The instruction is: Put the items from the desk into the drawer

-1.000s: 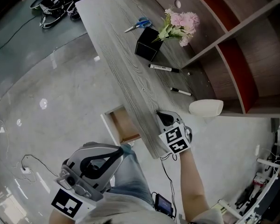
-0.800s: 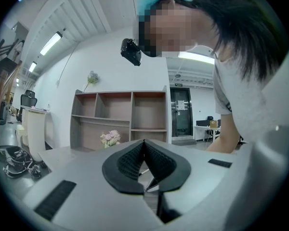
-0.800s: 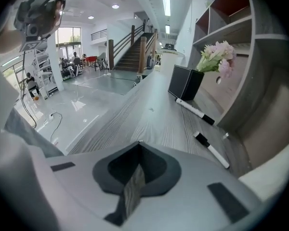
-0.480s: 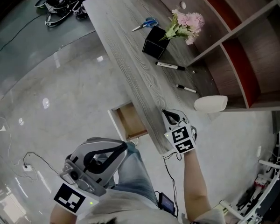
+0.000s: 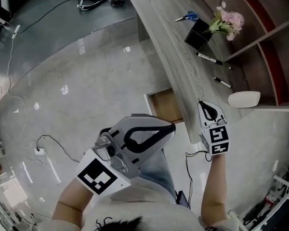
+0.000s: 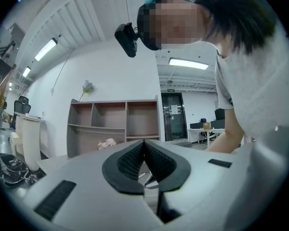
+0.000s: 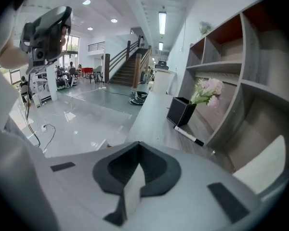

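left tool: jaws together, empty | right tool: jaws together, empty

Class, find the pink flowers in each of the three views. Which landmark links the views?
Head view: flowers at upper right.
Left gripper view: flowers left of centre, small.
Right gripper view: flowers right of centre, in a black box.
Shared landmark: the shelf behind them.

Spread along the right part of the grey wood-grain desk, far to near: blue-handled scissors, flat; black square pot of pink flowers, upright; white marker with black cap, flat beside the pot; smaller black-and-white pen; white rounded dish. Under the desk's left edge, brown wooden drawer, pulled open.
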### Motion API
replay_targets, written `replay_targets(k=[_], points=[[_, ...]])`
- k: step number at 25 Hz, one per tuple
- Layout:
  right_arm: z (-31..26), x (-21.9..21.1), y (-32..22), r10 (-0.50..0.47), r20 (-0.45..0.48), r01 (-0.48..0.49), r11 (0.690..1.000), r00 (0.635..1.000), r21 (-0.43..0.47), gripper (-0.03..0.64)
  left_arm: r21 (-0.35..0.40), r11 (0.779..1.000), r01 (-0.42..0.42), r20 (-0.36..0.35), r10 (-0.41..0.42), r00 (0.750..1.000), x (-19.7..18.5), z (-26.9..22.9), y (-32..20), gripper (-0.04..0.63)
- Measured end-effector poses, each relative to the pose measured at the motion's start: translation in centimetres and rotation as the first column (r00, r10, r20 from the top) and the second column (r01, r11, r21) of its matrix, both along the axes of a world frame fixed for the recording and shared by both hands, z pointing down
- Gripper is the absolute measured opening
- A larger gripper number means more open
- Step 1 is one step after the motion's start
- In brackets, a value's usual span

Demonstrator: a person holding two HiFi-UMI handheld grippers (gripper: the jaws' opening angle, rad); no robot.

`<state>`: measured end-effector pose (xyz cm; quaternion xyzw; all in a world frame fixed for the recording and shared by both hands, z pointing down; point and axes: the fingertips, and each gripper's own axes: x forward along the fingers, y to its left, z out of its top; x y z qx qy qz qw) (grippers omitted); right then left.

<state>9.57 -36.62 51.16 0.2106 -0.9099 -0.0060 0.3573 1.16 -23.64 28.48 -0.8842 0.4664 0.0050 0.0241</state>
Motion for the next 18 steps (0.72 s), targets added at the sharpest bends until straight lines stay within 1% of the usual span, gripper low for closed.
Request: replay_targets(k=[9,13,18], points=[[-4.9,-2.7,6.1,0.05,0.095,-0.055,0.997,0.994,0.056,0.006,0.032,0.996,-0.08,0.0,0.08,0.997,-1.3,-0.7,4.7,0.008],[-6.6,-3.9,9.2,0.079,0.13,-0.088,0.993,0.988,0.072,0.006,0.042,0.991,-0.125,0.013,0.125,0.992,-2.3,-0.8,6.7,0.008],[-8.1,-5.5,13.0,0.113,0.166,-0.128,0.988,0.98,0.087,0.006,0.038,0.986,-0.164,0.011,0.164,0.986,-4.0,-0.6,9.3,0.008]])
